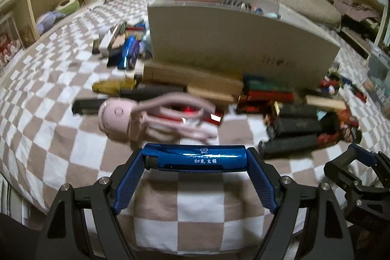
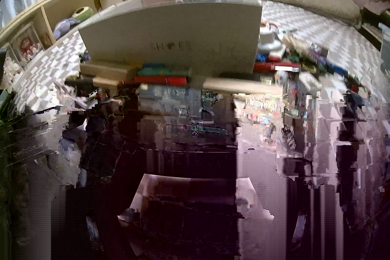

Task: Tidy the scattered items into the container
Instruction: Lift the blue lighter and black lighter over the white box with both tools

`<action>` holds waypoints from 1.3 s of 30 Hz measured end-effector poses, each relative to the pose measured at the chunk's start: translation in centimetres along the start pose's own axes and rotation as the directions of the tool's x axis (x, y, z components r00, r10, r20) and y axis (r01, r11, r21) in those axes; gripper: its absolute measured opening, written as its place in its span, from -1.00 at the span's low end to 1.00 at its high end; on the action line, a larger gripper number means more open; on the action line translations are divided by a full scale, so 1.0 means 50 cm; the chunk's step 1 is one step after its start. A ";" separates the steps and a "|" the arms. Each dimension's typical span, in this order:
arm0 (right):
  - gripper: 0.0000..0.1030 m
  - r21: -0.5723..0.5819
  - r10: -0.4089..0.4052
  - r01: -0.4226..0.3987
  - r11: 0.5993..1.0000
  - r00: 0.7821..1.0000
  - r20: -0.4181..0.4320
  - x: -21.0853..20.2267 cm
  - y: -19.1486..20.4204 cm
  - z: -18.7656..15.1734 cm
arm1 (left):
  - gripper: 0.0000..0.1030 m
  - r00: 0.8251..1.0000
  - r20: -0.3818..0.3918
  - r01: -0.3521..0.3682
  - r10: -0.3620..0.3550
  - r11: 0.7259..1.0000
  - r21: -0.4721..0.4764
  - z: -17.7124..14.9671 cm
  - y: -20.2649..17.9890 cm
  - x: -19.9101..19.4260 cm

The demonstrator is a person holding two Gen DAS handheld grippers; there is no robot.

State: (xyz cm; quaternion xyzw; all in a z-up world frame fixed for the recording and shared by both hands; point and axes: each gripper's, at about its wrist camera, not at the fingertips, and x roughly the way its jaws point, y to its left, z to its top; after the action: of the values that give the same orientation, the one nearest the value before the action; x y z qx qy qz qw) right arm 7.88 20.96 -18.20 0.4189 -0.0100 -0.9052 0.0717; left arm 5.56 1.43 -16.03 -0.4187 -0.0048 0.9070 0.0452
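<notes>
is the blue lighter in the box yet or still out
Out. The blue lighter is clamped sideways between the left gripper fingers, above the checkered blanket, short of the box.

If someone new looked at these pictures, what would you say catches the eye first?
The shiny blue tube clamped crosswise in the left gripper, low and central. Just beyond it lies a pink tentacled toy on the checkered blanket, with the big white box behind, ringed by scattered packets.
</notes>
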 end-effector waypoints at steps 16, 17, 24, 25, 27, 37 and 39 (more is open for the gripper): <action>0.58 -0.016 0.024 -0.022 1.000 0.987 0.159 -0.051 0.002 0.121 | 0.60 0.989 0.134 0.056 -0.059 0.998 0.026 0.129 -0.009 -0.052; 0.58 -0.016 0.025 -0.022 1.000 0.986 0.165 -0.053 0.001 0.127 | 0.60 0.989 0.139 0.056 -0.060 0.998 0.027 0.134 -0.010 -0.053; 0.58 -0.020 0.036 -0.033 0.999 0.979 0.202 -0.057 -0.002 0.170 | 0.60 0.982 0.173 0.064 -0.069 0.997 0.033 0.179 -0.013 -0.059; 0.58 -0.020 0.038 -0.035 0.999 0.977 0.208 -0.057 -0.004 0.176 | 0.60 0.981 0.180 0.066 -0.071 0.997 0.032 0.186 -0.013 -0.059; 0.58 -0.014 0.050 -0.048 0.999 0.975 0.218 -0.056 -0.010 0.191 | 0.60 0.979 0.190 0.069 -0.074 0.997 0.029 0.199 -0.014 -0.059; 0.58 -0.012 0.061 -0.060 0.998 0.971 0.232 -0.032 -0.045 0.274 | 0.60 0.977 0.195 0.086 -0.087 0.996 0.016 0.281 -0.010 -0.020; 0.58 -0.014 0.060 -0.058 0.998 0.970 0.234 -0.026 -0.052 0.296 | 0.60 0.975 0.201 0.089 -0.090 0.996 0.014 0.304 -0.006 -0.015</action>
State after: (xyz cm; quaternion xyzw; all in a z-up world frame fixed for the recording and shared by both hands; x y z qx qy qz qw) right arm -2.85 23.11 -7.80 0.3086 -0.0273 -0.9457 0.0984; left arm -5.50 2.10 -5.59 -0.3238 -0.0259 0.9418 0.0863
